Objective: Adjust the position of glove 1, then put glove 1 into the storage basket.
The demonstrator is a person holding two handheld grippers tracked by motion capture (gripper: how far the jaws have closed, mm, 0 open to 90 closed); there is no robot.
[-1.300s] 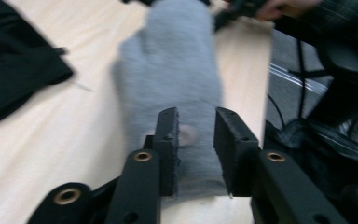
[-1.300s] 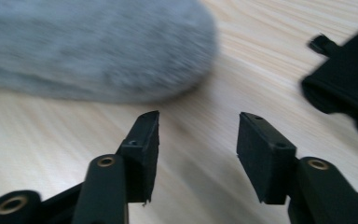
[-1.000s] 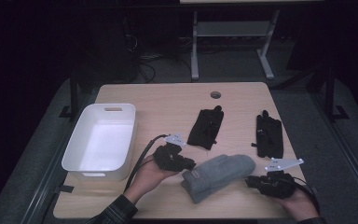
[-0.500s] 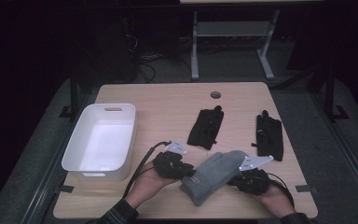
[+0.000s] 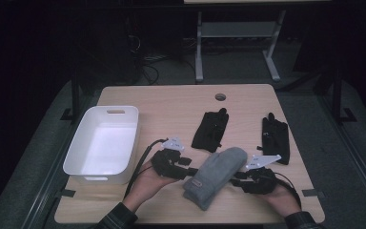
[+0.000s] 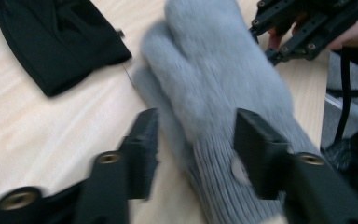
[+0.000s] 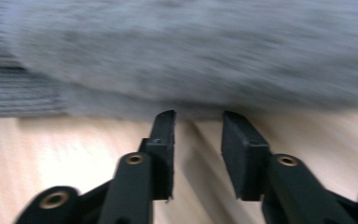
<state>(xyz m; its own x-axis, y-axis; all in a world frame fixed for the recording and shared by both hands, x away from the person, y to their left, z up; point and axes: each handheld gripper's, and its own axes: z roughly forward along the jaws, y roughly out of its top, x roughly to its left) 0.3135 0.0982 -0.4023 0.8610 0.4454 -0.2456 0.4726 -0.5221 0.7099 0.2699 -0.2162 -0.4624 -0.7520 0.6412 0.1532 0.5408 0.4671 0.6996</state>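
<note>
A fuzzy grey mitten (image 5: 217, 175) lies slantwise near the table's front edge, on top of a second grey mitten whose ribbed cuff (image 7: 18, 95) peeks out underneath. My left gripper (image 5: 192, 171) comes in from the left; its jaws have just been opening. They stand open astride the top mitten's cuff (image 6: 214, 177), with the left gripper (image 6: 198, 144) no longer pinching it. My right gripper (image 5: 237, 177) sits at the mitten's right side; its jaws have just been opening too. In the right gripper view, my right gripper (image 7: 198, 123) is open, nothing is between its jaws, and the mitten lies just beyond the tips.
Two black gloves lie farther back, one at the centre (image 5: 210, 130) and one at the right (image 5: 274, 138). A white bin (image 5: 102, 143) stands at the left. A cable hole (image 5: 220, 97) is in the table (image 5: 162, 102) near its far edge.
My right gripper has moved left, and the grey mitten now lies more steeply slanted and bunched. Both grippers' jaws have opened and let go of the mitten.
</note>
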